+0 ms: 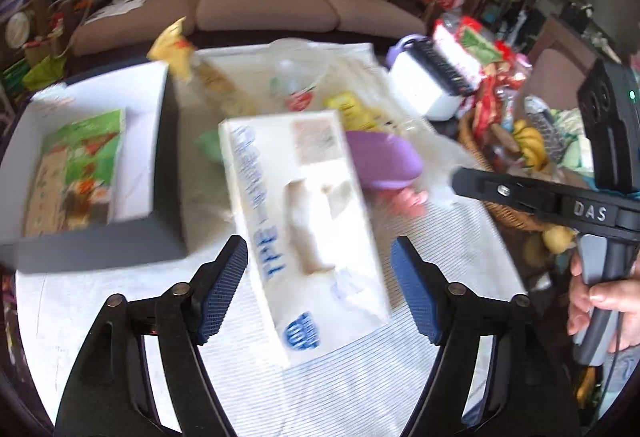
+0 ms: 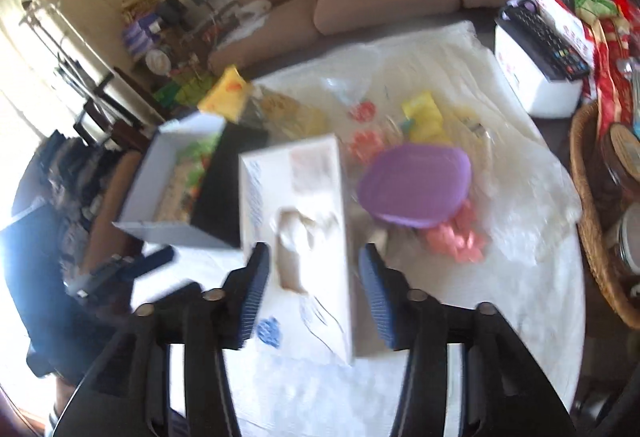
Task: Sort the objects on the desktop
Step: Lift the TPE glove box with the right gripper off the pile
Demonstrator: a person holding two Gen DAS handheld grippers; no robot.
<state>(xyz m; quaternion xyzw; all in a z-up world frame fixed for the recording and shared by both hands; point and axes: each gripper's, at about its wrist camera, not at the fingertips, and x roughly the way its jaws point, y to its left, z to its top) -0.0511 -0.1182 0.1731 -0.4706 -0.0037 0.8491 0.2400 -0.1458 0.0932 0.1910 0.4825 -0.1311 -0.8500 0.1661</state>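
Note:
A white tissue box (image 1: 308,229) with blue print lies on the white tablecloth, tissue poking from its slot. My left gripper (image 1: 320,285) hovers over its near half, open, with the blue pads clear of the box sides. In the right wrist view the same tissue box (image 2: 300,221) shows between the fingers of my right gripper (image 2: 316,289), open, nothing pinched. A purple lid (image 2: 416,189) and pink pieces (image 2: 456,237) lie just right of the box. A hand holds the right gripper's handle (image 1: 600,297) at the left wrist view's right edge.
An open white carton (image 1: 152,141) holding a green packet stands left of the tissue box. Yellow packets (image 2: 424,117) and clear plastic lie behind. A white box with a remote control (image 2: 536,77) sits far right, beside a wicker basket (image 2: 592,229). A sofa stands beyond the table.

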